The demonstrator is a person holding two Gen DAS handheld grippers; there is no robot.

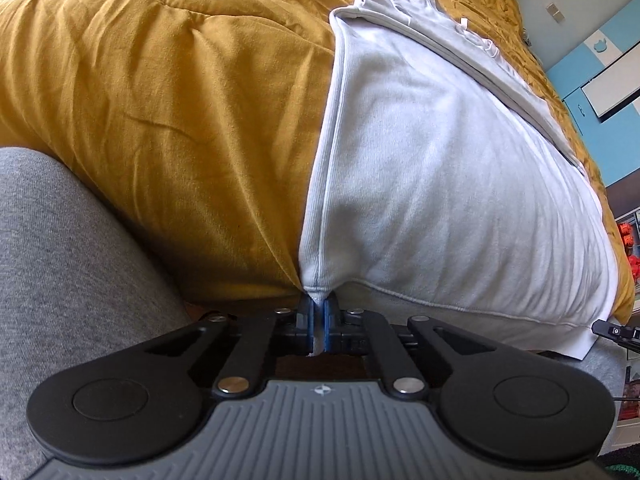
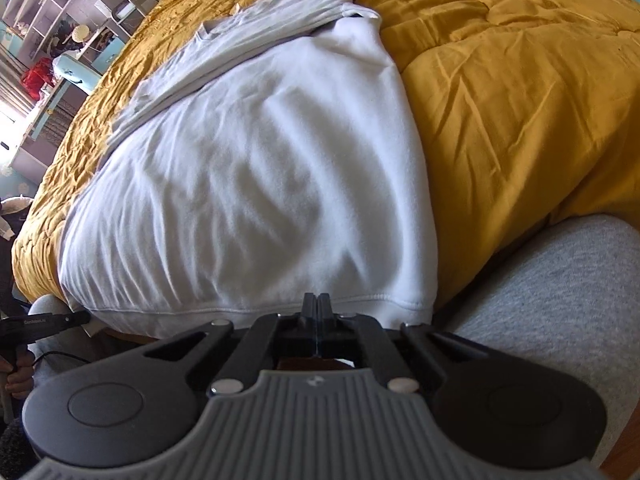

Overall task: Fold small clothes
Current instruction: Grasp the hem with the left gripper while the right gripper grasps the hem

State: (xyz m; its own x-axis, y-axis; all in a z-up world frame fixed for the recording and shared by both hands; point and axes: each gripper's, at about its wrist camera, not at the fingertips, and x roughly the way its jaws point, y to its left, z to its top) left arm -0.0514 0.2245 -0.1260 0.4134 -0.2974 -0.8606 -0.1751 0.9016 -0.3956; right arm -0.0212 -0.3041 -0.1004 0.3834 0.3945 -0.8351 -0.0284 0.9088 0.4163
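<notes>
A white sweatshirt [image 1: 440,180] [image 2: 260,180] lies flat on a mustard bedspread [image 1: 160,100] [image 2: 520,100], its sleeves folded across the far end [image 1: 460,36]. Its hem hangs over the near edge of the bed. My left gripper [image 1: 318,312] is shut on the hem's left corner, with white fabric showing between the blue pads and pulled into a small peak. My right gripper [image 2: 318,300] is shut, its fingertips over the hem band close to the right corner; the pinch itself is hidden. Each gripper also shows at the other view's edge: the right gripper [image 1: 600,328] and the left gripper [image 2: 80,317].
A person's grey-trousered legs [image 1: 60,260] [image 2: 560,300] press against the bed on either side of the garment. Blue cupboards [image 1: 592,72] stand beyond the bed's far side, and shelves with clutter [image 2: 52,12] beyond the other. Bedspread extends around the sweatshirt.
</notes>
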